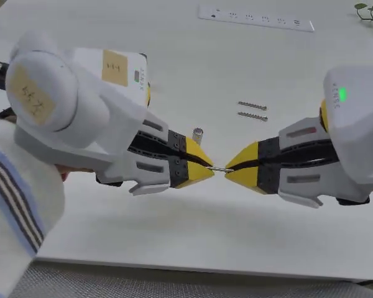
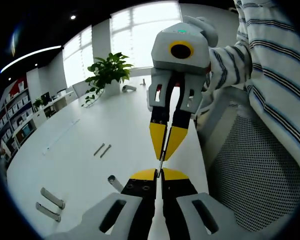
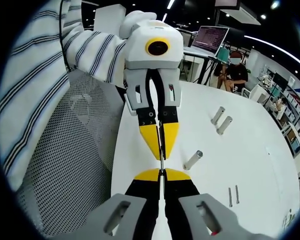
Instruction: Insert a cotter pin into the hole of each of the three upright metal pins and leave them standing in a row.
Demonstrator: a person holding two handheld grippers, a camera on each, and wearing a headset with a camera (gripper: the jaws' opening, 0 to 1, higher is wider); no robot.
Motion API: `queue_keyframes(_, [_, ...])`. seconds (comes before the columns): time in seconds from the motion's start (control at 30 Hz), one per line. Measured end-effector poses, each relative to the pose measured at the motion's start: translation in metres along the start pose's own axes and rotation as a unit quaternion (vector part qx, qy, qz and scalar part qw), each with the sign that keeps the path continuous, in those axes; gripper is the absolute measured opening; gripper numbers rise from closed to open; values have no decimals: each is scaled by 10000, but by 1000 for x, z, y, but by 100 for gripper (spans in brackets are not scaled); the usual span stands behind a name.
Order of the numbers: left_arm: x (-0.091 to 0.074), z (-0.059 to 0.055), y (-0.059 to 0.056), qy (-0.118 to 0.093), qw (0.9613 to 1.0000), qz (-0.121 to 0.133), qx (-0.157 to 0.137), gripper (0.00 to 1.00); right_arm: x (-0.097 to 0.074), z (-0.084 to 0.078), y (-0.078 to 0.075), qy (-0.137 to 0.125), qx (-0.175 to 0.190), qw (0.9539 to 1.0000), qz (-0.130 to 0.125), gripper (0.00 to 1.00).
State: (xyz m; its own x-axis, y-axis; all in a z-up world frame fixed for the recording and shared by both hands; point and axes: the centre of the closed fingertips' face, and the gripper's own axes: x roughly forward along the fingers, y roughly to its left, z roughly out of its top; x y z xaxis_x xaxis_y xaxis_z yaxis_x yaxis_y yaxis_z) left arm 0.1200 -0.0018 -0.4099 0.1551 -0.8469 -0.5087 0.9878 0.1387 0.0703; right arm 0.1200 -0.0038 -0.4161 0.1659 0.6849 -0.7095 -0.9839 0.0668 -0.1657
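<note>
A thin cotter pin (image 1: 219,168) is held level above the table's front, bridging two grippers that meet tip to tip. My left gripper (image 1: 210,169) is shut on one end and my right gripper (image 1: 228,169) is shut on the other. In the left gripper view the cotter pin (image 2: 161,164) runs from my own tips (image 2: 160,173) up to the right gripper (image 2: 163,154). One metal pin (image 1: 198,133) stands upright just behind the left gripper's jaws. Two more metal pins (image 2: 51,204) lie further off on the table.
Two spare cotter pins (image 1: 252,110) lie side by side behind the right gripper. A white power strip (image 1: 255,17) sits at the table's far edge beside a plant (image 1: 370,11). A mesh chair (image 3: 75,165) stands at the near edge, and a laptop (image 3: 209,39) is far off.
</note>
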Motion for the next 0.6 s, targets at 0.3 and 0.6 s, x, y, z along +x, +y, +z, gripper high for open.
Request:
queue_keyframes(0.3, [-1,-8,9,70,9999,142,-36,5,1,-4,-3,88,22,10000,-15,0])
queue_keyframes(0.6, [-8,-19,36,130,9980,521,-345,9,4,-16,-22,284,192,9992,-202,0])
